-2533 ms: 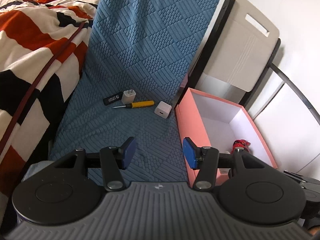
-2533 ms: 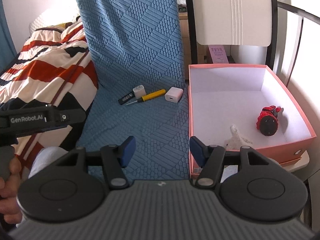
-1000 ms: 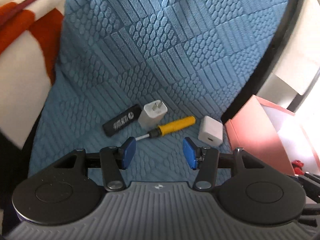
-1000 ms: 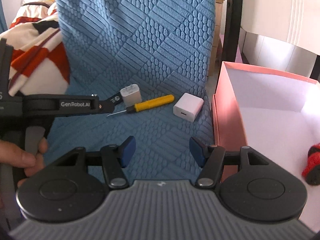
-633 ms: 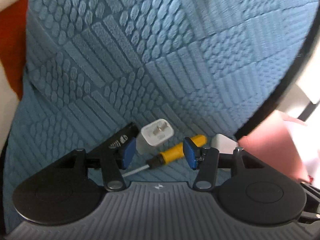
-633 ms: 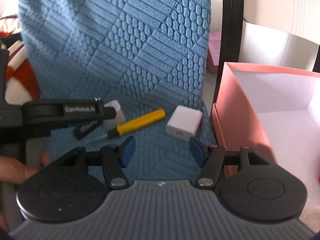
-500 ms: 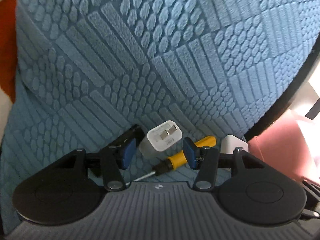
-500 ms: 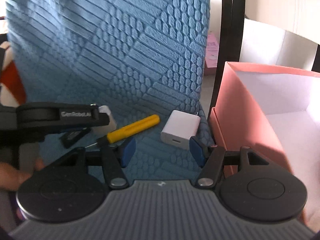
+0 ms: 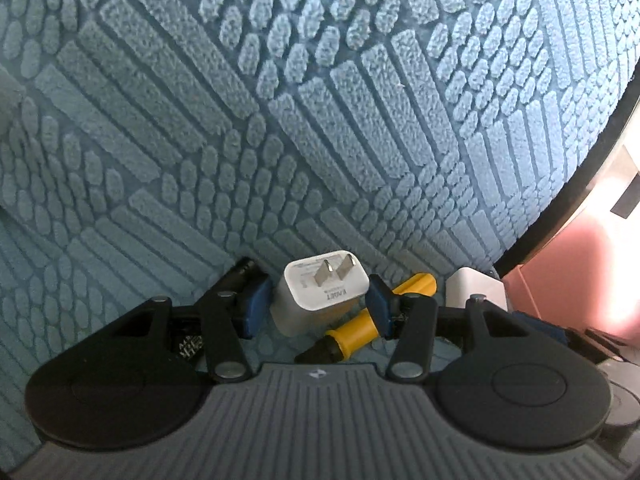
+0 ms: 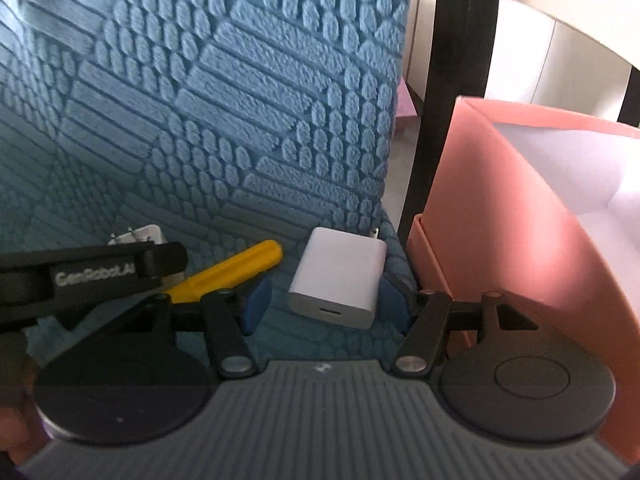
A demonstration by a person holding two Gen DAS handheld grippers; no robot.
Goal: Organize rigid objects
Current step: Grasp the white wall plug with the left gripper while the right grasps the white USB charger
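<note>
A white two-prong charger [image 9: 320, 292] lies on the blue quilted cover [image 9: 280, 120], between the open blue pads of my left gripper [image 9: 318, 306]. A yellow-handled screwdriver [image 9: 360, 320] lies just right of it, partly behind the right pad, and shows in the right wrist view too [image 10: 232, 266]. A black stick-shaped object [image 9: 240, 276] lies behind the left pad. A white cube charger [image 10: 338, 278] sits between the open pads of my right gripper [image 10: 324, 304]; its edge shows in the left wrist view [image 9: 474, 290]. Neither gripper touches its charger.
A pink open box [image 10: 500, 220] with a white inside stands right of the cover, close to my right gripper. A black chair frame bar [image 10: 452, 80] rises behind it. The left gripper's black body [image 10: 80, 272] crosses the left of the right wrist view.
Both grippers have moved forward and down onto the objects. The two-prong charger now sits between the left pads and the cube charger between the right pads. Both stay open.
</note>
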